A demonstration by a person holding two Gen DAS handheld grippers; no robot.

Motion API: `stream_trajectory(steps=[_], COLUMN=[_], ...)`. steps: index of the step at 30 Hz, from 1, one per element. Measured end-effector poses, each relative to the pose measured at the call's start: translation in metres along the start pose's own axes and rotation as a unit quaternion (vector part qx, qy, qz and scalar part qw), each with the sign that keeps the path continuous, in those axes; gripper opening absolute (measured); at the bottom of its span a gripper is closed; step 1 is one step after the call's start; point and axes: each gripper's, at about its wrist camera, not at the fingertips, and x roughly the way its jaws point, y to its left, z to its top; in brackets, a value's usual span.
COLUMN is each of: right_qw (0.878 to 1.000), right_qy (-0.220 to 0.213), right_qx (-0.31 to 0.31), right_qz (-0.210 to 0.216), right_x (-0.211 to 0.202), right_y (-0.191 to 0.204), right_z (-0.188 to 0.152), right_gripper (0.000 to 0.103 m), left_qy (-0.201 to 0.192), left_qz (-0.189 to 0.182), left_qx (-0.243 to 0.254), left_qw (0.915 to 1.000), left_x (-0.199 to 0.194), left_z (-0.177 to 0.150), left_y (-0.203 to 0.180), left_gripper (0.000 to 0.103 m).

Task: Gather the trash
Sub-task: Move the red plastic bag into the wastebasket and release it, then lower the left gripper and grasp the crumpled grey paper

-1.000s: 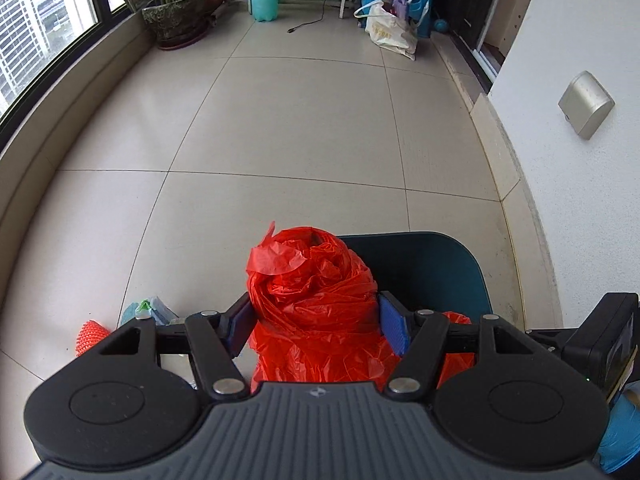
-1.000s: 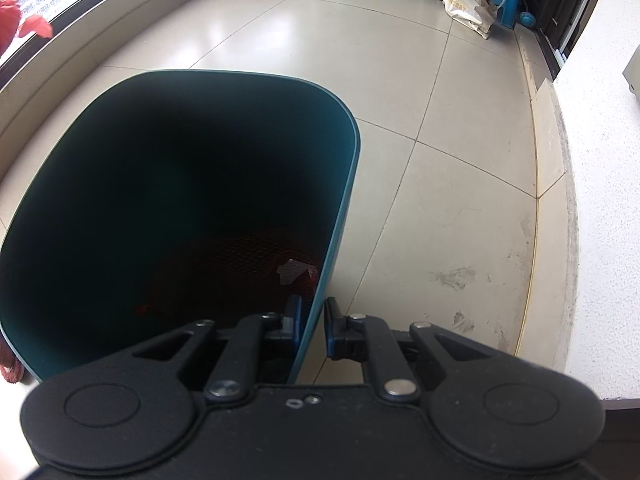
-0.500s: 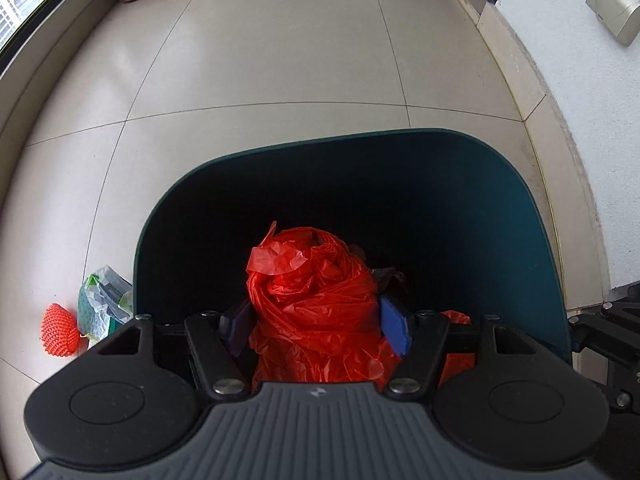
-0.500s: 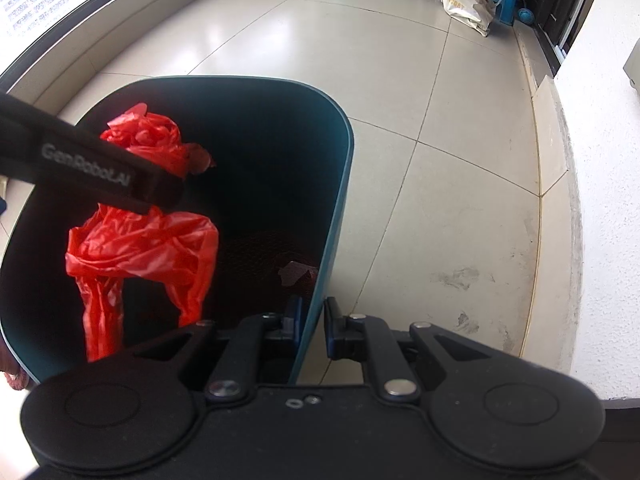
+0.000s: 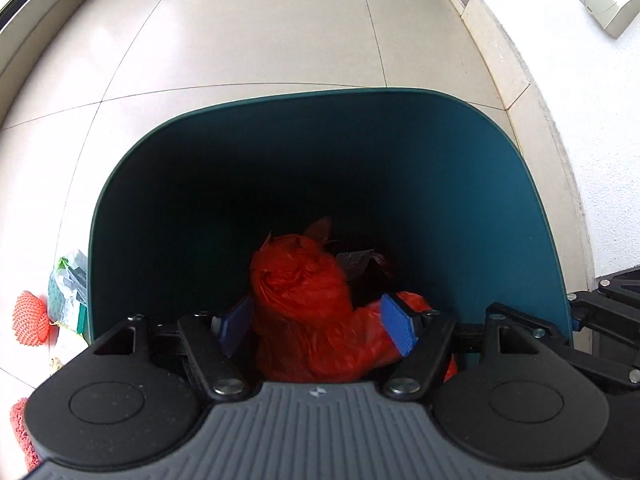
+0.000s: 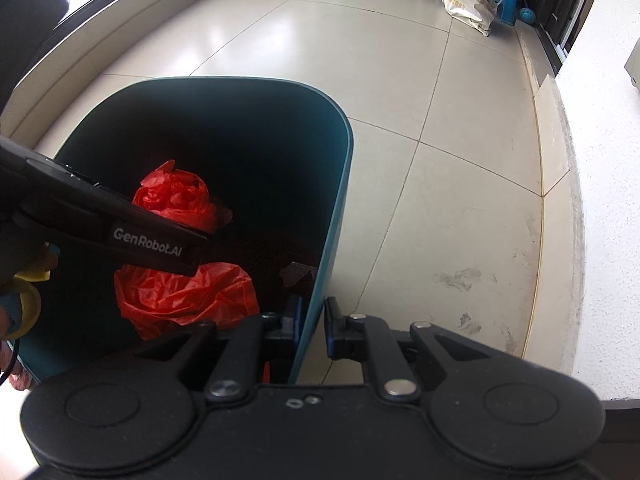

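A dark teal trash bin (image 5: 460, 148) stands on the tiled floor; it also shows in the right wrist view (image 6: 336, 184). My left gripper (image 5: 316, 320) is inside the bin's mouth with its blue pads spread wider than before, and a crumpled red plastic bag (image 5: 304, 280) lies between them, dropping inward. The bag also shows in the right wrist view (image 6: 176, 196) beside the left gripper's black finger. My right gripper (image 6: 310, 320) is shut on the bin's right wall at its rim. Dark trash lies at the bin's bottom.
On the floor left of the bin lie a red mesh ball (image 5: 30, 318) and a green-white wrapper (image 5: 68, 284). A white wall and raised ledge (image 6: 560, 200) run along the right. A white bag (image 6: 468, 0), blue stool and plant pot stand far back.
My left gripper moved the red bag over the bin and down into it, and its jaws have opened wider around the bag. My right gripper has kept its hold on the bin wall.
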Motion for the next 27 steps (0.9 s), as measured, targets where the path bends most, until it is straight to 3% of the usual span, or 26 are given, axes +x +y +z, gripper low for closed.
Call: stream_trajectory(steps=[12,20,22,27], right_qw=[1.000,1.000,1.000,1.000], right_qy=[0.000,0.000,0.000,0.001], right_qx=[-0.002,-0.004,-0.003,-0.002], right_qz=[-0.001,-0.002,-0.002,-0.003], right_x=[0.001,0.000,0.000,0.000], right_y=[0.001,0.003,0.003,0.004], right_z=[0.000,-0.002,-0.002,-0.001], right_gripper=[0.011,0.011,0.011,0.011], left_qy=[-0.062,-0.090,-0.092,-0.067], left_qz=[-0.018,-0.015,-0.007,0.016], left_qx=[0.012,-0.042,-0.064,-0.133], left_qw=[0.9978,0.9950,0.9936,0.9887], left_x=[-0.072,-0.115,-0.120,-0.101], left_z=[-0.041,-0.043,-0.050,-0.068], left_y=[0.024,0.080,0.102,0.152], left_gripper=[0.072,0.072,0.078,0.081])
